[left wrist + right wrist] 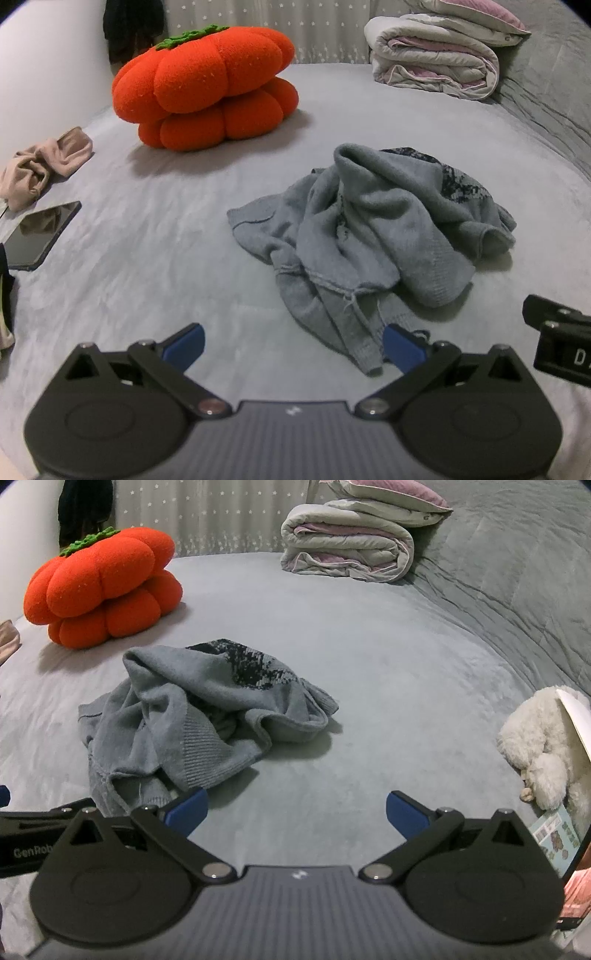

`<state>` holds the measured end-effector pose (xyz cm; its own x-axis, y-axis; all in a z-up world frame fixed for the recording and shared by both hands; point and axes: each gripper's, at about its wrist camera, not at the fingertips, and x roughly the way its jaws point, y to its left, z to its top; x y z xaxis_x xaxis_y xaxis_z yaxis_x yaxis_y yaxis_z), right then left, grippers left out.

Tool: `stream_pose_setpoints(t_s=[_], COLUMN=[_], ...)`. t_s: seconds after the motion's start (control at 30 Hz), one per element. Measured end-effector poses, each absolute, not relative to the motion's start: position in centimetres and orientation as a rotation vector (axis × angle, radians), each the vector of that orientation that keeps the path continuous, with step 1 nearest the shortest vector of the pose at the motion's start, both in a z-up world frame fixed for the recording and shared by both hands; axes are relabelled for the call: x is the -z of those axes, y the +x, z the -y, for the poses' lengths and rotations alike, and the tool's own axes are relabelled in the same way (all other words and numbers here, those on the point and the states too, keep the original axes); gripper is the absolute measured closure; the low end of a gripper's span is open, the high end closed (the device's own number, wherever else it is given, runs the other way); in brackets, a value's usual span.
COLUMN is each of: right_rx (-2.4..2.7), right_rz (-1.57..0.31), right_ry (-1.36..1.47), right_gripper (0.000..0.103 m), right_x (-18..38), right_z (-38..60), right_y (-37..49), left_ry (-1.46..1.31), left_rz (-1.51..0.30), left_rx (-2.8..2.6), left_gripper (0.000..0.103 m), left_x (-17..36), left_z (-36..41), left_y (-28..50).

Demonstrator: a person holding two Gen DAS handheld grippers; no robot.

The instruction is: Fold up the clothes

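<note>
Your left gripper (293,349) and right gripper (297,812) both stand spread wide, grasping nothing, just short of the grey sweater (373,236), which lies crumpled mid-bed (166,229). By the look of it, nothing is folded yet; spreading it flat comes first.

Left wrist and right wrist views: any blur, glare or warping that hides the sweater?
Left wrist view: sweater sharp, bed edge bowed by the fisheye, phone screen shows a reflection. Right wrist view: sweater clear, soft shadow beside it, corners dark.
</note>
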<state>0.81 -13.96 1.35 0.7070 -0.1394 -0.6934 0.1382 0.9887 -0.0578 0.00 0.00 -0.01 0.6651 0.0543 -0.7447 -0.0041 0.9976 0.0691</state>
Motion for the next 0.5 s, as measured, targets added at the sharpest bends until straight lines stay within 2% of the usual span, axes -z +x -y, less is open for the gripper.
stream_pose_setpoints(t_s=[0.5], right_rx=[0.15], right_rz=[-0.771], right_ry=[-0.013], right_gripper=[0.0], right_x=[-0.9], right_z=[13.68], right_y=[1.0], left_ry=[0.074], left_rz=[-0.848], left_rx=[-0.031], left_gripper=[0.0], left_x=[0.1], left_z=[0.07], left_y=[0.0])
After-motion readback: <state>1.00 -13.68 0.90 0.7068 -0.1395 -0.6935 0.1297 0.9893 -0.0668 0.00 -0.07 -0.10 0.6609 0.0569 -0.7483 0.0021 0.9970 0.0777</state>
